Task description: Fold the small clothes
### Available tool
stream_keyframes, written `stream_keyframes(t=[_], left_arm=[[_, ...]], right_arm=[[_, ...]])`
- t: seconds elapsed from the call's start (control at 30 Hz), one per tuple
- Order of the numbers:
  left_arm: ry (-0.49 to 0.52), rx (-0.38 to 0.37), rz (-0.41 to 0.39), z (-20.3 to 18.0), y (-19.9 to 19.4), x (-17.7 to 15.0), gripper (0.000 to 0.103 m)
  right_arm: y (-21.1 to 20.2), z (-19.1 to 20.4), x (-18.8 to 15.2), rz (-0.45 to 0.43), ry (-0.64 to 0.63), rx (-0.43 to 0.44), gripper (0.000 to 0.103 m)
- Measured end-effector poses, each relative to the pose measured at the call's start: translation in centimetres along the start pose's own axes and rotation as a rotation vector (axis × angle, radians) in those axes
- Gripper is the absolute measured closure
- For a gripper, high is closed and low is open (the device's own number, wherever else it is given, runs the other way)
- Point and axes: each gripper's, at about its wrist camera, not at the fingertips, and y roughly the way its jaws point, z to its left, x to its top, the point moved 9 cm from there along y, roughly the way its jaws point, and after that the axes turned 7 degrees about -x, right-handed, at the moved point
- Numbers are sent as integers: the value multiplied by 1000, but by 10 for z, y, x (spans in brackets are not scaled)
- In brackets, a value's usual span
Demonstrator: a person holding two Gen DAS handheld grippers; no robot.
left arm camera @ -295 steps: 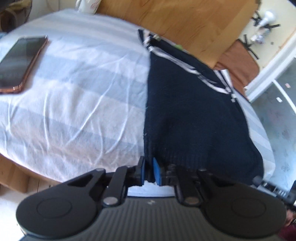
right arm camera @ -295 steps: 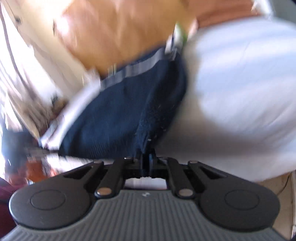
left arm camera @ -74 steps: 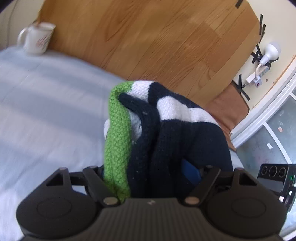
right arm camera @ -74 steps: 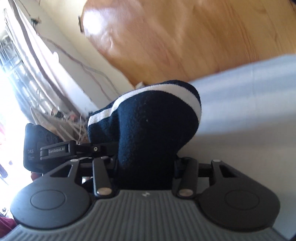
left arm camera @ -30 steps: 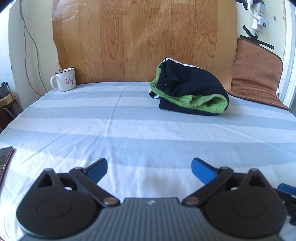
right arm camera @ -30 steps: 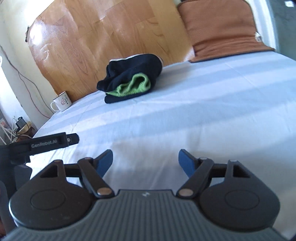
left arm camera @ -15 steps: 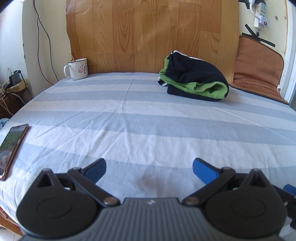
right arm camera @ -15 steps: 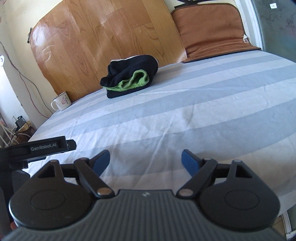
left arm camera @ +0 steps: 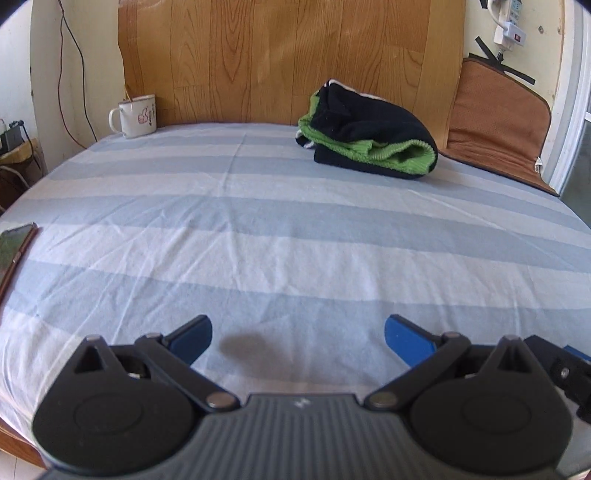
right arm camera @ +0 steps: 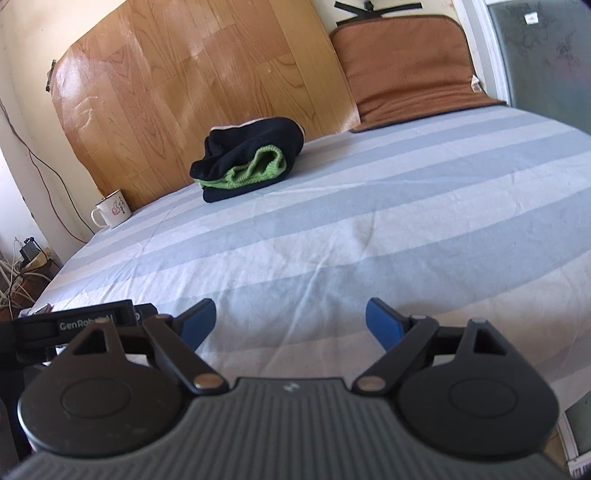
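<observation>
both claws backed off the folded sweater (left arm camera: 369, 147) | left claw (left arm camera: 297, 334) wide open, empty | right claw (right arm camera: 290, 319) opening, empty | fold looks done | next: fetch another garment

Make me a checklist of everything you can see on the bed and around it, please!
Surface: striped sheet, wrinkled.
Job's things: folded sweater, navy and green, lying at the far side by the wood panel.
Clutter: mug at the far left corner; phone at the left edge.
Grippers: left gripper open, nothing between its fingers; right gripper opening, nothing between its fingers.
Cables: wire down the left wall; power strip taped to the right wall.
Surroundings: brown mat beside the panel.
</observation>
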Motion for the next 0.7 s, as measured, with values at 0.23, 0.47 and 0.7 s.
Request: stream_keyframes(t=[0.23, 0.47, 0.7], left_arm=[[34, 20, 16, -2, 4, -9, 0], [61, 36, 6, -4, 4, -11, 0], [65, 34, 2, -1, 4, -10, 0]], right_arm=[[2, 0, -2, 16, 8, 26, 9], [0, -4, -1, -2, 42, 67, 5], [0, -6, -1, -3, 46, 83, 4]])
